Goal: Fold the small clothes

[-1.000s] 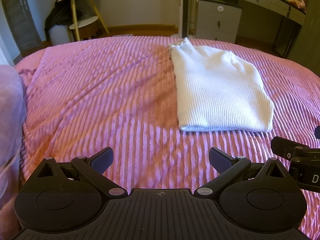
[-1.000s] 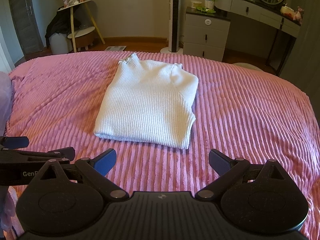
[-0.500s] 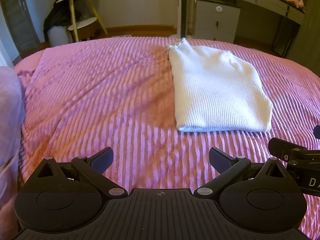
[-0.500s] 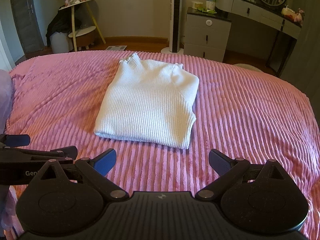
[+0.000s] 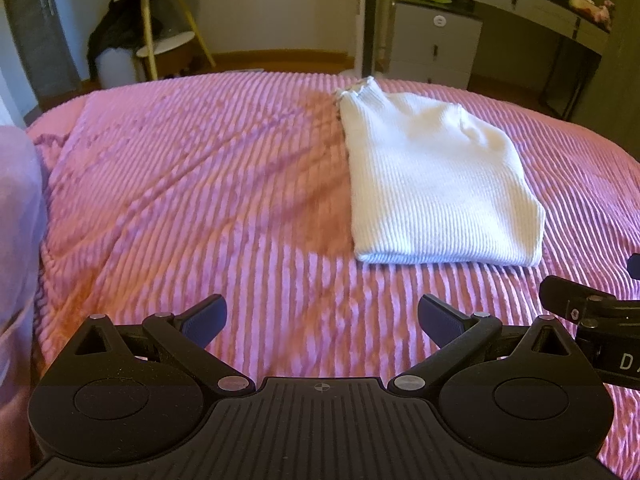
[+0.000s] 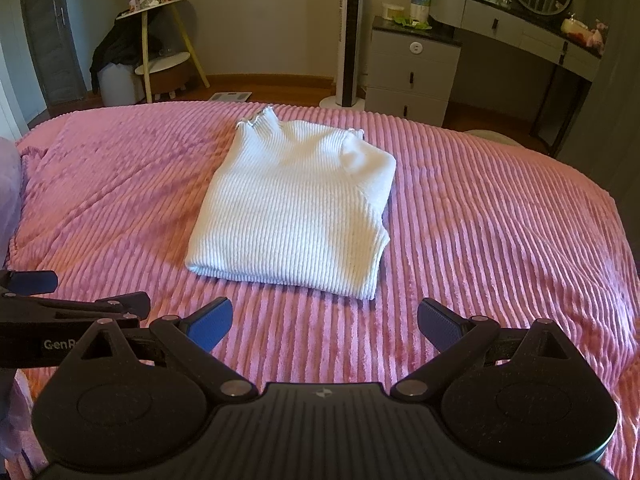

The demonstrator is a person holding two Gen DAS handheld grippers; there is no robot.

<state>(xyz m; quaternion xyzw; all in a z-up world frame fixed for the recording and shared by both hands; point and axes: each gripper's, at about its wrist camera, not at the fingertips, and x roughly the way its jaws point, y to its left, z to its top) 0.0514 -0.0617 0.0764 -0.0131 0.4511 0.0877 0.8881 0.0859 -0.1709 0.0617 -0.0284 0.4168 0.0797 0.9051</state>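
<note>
Over on the left, a pale lilac pillow-like bundle (image 5: 16,208) sits at the edge of the pink ribbed plush bedspread (image 5: 200,184). The left gripper (image 5: 322,316) hovers low over bare bedspread, its jaws spread wide and holding nothing. Ahead of it and to its right lies the white rib-knit sweater (image 5: 436,184), already folded into a neat rectangle, collar pointing towards the far side of the bed, near hem well short of either claw. The right gripper (image 6: 325,316) faces that near hem (image 6: 280,280) almost squarely, jaws just as wide and empty. The knit looks soft, light and floppy, several layers thick, so I'd expect it to sag and slide apart if pinched by one corner. Taking both near corners through all layers seems safest.
</note>
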